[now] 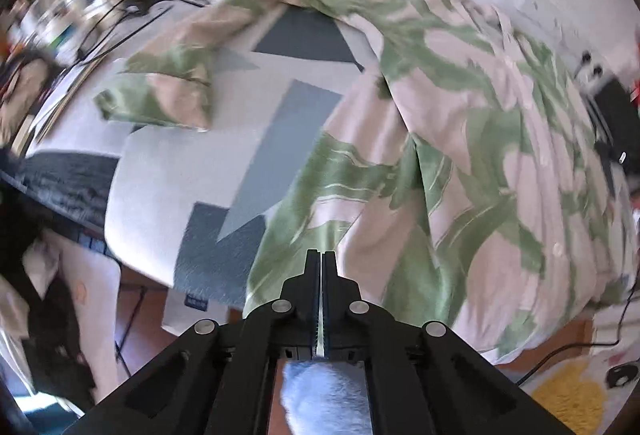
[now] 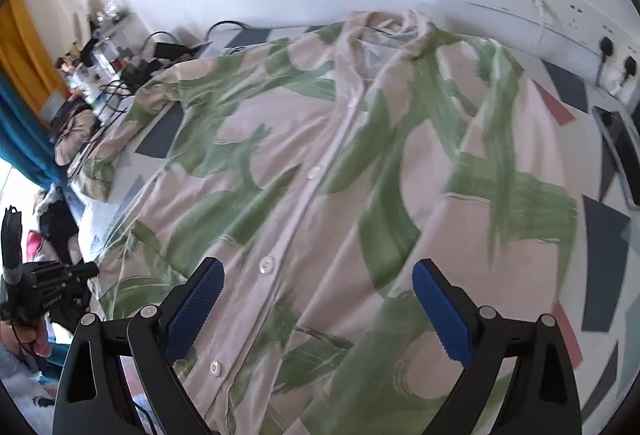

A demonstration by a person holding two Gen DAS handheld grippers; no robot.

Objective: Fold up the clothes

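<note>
Shirt (image 2: 320,171), pink with green leaves, lies spread button-side up on the patterned bed (image 1: 168,163), ready for folding. Left gripper (image 1: 322,255) pinches its near hem closed; right gripper (image 2: 316,275) hovers wide open over the placket.

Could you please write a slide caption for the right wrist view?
Open right gripper above a pink, green-leafed buttoned shirt spread on a patterned bedcover.
</note>
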